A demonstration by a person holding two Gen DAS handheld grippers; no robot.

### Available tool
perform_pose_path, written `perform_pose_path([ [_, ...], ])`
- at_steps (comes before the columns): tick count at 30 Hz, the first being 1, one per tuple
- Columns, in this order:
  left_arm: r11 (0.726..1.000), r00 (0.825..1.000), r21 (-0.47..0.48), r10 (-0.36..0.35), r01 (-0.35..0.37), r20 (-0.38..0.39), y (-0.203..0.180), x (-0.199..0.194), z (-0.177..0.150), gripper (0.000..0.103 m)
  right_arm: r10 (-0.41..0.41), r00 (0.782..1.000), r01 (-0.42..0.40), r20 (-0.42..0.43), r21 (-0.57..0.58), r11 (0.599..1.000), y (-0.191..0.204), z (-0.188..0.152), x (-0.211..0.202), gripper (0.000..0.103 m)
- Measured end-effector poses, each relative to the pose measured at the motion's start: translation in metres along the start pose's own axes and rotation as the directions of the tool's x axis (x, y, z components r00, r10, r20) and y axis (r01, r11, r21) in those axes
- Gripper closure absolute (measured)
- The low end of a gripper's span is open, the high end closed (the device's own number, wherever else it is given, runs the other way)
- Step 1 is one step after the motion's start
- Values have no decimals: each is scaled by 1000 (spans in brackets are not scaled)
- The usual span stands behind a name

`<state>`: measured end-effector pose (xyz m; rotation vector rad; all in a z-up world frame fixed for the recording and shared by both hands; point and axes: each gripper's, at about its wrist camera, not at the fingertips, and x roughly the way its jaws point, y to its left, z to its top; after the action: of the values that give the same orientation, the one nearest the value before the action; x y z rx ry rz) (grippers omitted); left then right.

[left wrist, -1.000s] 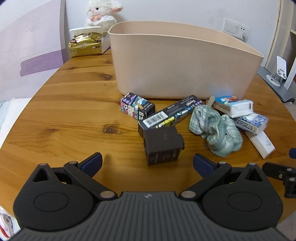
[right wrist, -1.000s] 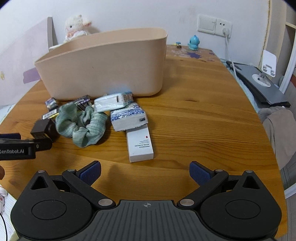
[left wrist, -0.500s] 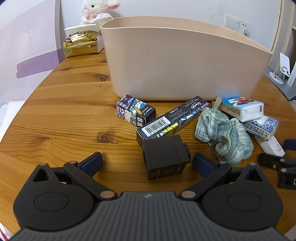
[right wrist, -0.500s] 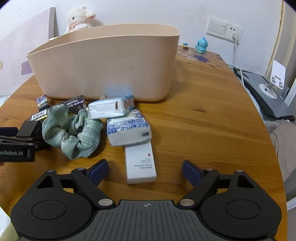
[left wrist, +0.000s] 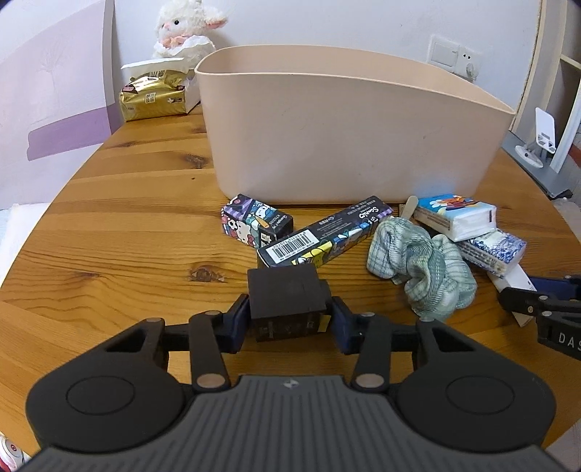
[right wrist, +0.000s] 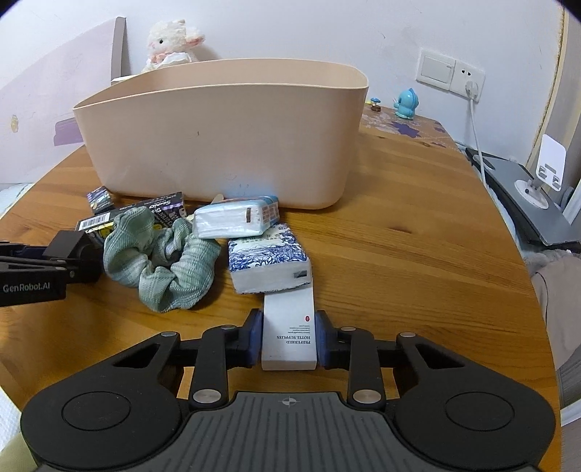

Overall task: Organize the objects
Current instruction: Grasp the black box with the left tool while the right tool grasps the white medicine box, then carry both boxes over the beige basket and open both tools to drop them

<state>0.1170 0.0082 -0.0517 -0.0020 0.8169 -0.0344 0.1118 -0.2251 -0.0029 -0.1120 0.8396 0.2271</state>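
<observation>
My left gripper [left wrist: 290,321] is shut on a small black box [left wrist: 287,297] that rests on the wooden table. My right gripper [right wrist: 288,337] is shut on a flat white box [right wrist: 288,332] whose far end lies under a blue-patterned tissue pack [right wrist: 268,259]. Between them lie a green scrunchie [left wrist: 421,270], a long black barcode box [left wrist: 325,237], a cartoon box [left wrist: 256,225] and a second tissue pack [left wrist: 455,216]. A beige tub [left wrist: 345,130] stands behind them; its inside is hidden.
A gold tissue pack [left wrist: 154,96] and a plush lamb [left wrist: 187,25] sit at the back left. A blue figurine [right wrist: 405,103], a wall socket with a cable [right wrist: 472,90] and a grey stand [right wrist: 526,199] are at the right.
Both grippers moved forward and closed: the left onto the black box, the right onto the white box. Earlier both were open and short of them.
</observation>
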Motion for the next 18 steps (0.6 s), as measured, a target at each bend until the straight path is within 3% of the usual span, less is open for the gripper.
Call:
perform_pose_path([
  [5, 999, 1000, -41, -31, 31, 7, 10, -11, 0, 56, -12, 1000, 12, 14, 19, 1000, -2, -3, -14, 76],
  [12, 998, 996, -53, -33, 37, 81, 21, -42, 11, 56, -57, 993, 53, 99, 43, 998, -8, 3, -45, 75],
  [18, 999, 986, -42, -21, 28, 167, 28, -64, 39, 56, -70, 979, 59, 190, 60, 996, -15, 29, -67, 75],
])
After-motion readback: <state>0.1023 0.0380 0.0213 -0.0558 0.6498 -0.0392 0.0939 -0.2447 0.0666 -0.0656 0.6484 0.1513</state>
